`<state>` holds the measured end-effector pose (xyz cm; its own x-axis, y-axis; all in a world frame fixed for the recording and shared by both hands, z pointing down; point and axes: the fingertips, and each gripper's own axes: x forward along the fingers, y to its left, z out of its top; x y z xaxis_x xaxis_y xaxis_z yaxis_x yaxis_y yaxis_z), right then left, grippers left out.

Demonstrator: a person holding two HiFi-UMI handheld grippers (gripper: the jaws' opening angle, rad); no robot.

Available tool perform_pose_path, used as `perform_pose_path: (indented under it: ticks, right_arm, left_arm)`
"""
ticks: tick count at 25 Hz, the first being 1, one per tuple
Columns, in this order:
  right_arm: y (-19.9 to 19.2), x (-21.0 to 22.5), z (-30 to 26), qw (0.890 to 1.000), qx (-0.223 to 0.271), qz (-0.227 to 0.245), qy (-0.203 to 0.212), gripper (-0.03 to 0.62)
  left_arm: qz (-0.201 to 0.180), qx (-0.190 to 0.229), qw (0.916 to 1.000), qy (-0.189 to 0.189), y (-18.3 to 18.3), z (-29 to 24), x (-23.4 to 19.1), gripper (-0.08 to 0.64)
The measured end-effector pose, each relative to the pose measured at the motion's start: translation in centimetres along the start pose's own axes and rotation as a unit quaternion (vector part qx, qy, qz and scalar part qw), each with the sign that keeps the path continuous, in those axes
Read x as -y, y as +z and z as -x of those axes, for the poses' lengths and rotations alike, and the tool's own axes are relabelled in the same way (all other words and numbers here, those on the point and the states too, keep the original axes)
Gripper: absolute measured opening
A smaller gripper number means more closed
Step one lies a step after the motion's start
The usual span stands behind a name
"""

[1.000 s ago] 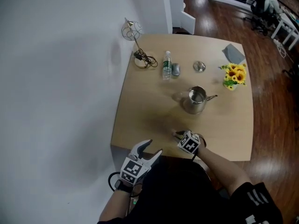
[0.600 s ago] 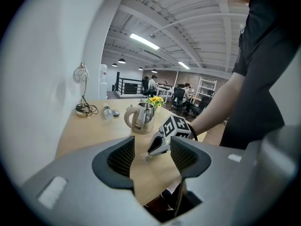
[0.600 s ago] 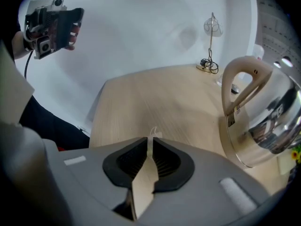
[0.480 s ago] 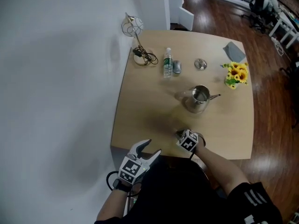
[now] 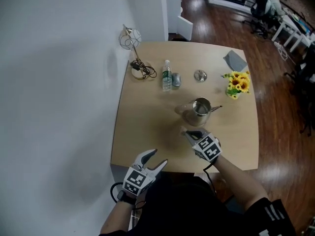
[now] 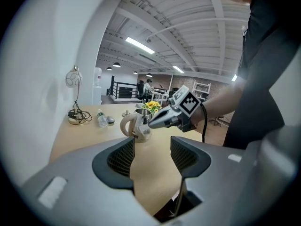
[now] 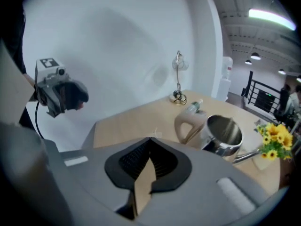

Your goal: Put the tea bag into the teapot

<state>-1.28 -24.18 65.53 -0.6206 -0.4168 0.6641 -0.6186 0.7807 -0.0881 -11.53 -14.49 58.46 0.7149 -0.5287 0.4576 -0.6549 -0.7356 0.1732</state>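
**Tea bag pinched in the right tongs, just short of the teapot**

The right gripper [image 5: 196, 133] is hovering over the near half of the table [image 5: 142, 127], with its jaws pressing together at the tips. In the right gripper view a small pale tea bag [image 7: 154, 134] with a thin thread is peeking out where the tips are meeting, so these tongs are pinching it. The tips are pointing at the teapot [image 5: 198, 111]. The teapot is standing upright just beyond them, near the middle of the table. Its mouth is open, its handle is turned to the left and its spout to the right. Its lid [image 5: 200, 75] is lying apart from it, farther back.

The left gripper [image 5: 158, 156] is hanging at the near edge of the table, left of the right one and well apart from the teapot. Its jaws are standing spread, with only bare tabletop showing between them.

Along the far side, a water bottle [image 5: 167, 75] is standing left of the lid, and a coiled cable [image 5: 140, 69] is lying at the far left. A bunch of yellow flowers [image 5: 236, 83] is sitting right of the teapot, with a grey cloth [image 5: 235, 60] lying beyond it.
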Motion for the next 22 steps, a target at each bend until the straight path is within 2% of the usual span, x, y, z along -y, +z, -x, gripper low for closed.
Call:
perform_pose_path:
  ticks: [4, 8, 14, 22]
  right_arm:
    - [4.3, 5.0, 3.9, 0.998, 0.051, 0.003, -0.047, 0.009]
    - [5.9, 9.4, 5.6, 0.994, 0.053, 0.020, -0.089, 0.009]
    - [3.6, 14.5, 3.6, 0.992, 0.009, 0.017, -0.122, 0.009]
    - [0.5, 16.0, 0.7, 0.992, -0.027, 0.005, -0.123, 0.011]
  left_arm:
    - [-0.010, 0.006, 0.9998, -0.015, 0.9, -1.4, 0.1, 0.235]
    - [-0.023, 0.003, 0.9994, -0.026, 1.6, -2.5, 0.1, 0.235]
    - [-0.032, 0.004, 0.9989, -0.033, 2.5, -4.0, 0.1, 0.235]
    - [-0.027, -0.006, 0.9992, -0.029, 1.8, -4.3, 0.7, 0.235]
